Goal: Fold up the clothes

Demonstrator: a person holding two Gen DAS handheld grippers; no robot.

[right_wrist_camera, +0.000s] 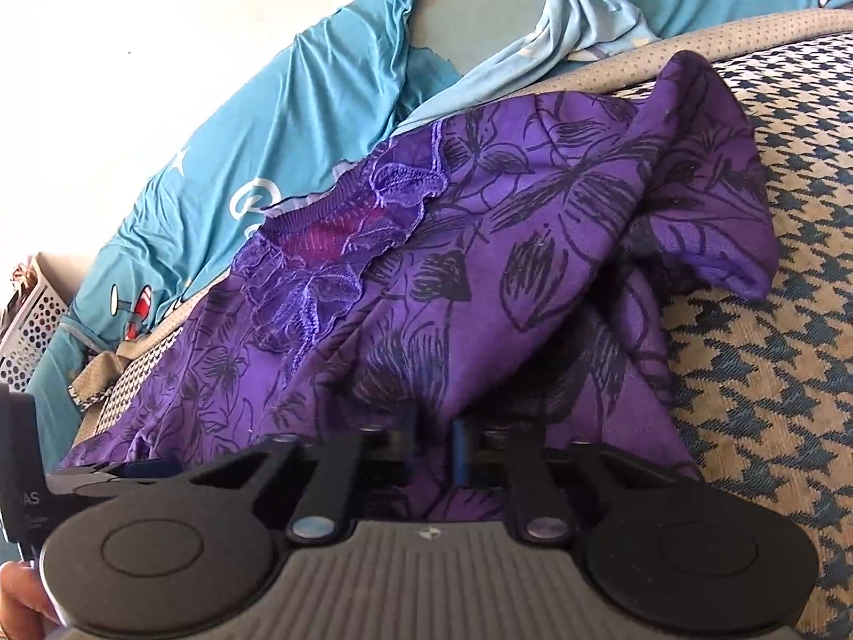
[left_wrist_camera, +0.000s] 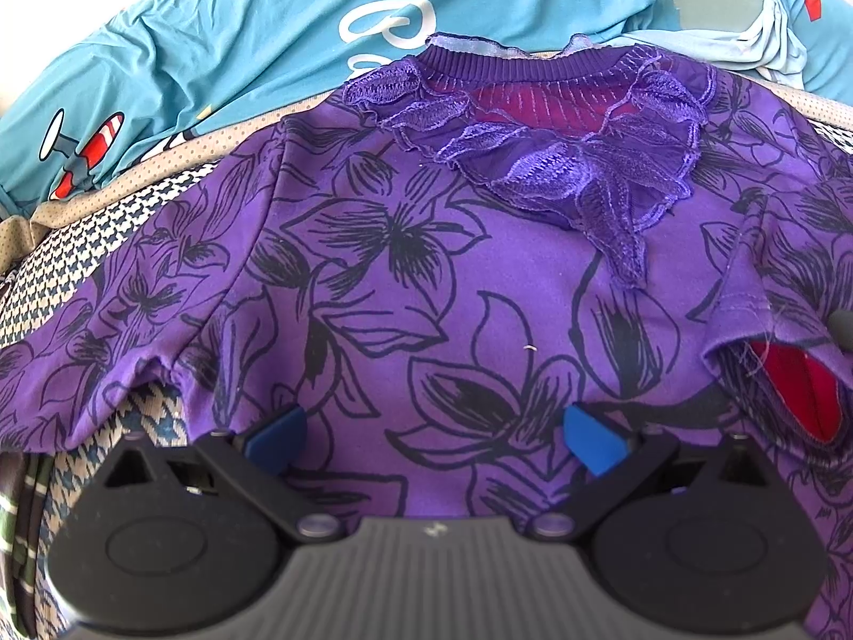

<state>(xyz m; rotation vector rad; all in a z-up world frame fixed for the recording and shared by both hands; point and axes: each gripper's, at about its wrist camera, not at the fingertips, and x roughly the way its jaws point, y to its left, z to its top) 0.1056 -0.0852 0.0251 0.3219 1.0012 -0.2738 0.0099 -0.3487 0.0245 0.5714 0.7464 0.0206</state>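
A purple shirt (left_wrist_camera: 426,277) with black flower outlines lies front up, its lace collar (left_wrist_camera: 560,160) at the far side. My left gripper (left_wrist_camera: 434,440) hovers over the shirt's lower middle, open, its blue pads (left_wrist_camera: 277,437) wide apart with only flat cloth beneath. The shirt's right sleeve (left_wrist_camera: 757,320) is turned inward and shows a red lining. In the right wrist view the same shirt (right_wrist_camera: 405,277) is bunched up at its right side. My right gripper (right_wrist_camera: 442,453) is shut on a fold of that purple cloth, which rises between its fingers.
The shirt rests on a houndstooth cover (right_wrist_camera: 757,320) with a beige dotted border (left_wrist_camera: 160,170). A teal printed T-shirt (left_wrist_camera: 213,53) lies crumpled behind it. At the left edge stands a white perforated basket (right_wrist_camera: 32,314). A person's hand (right_wrist_camera: 16,602) shows at the bottom left.
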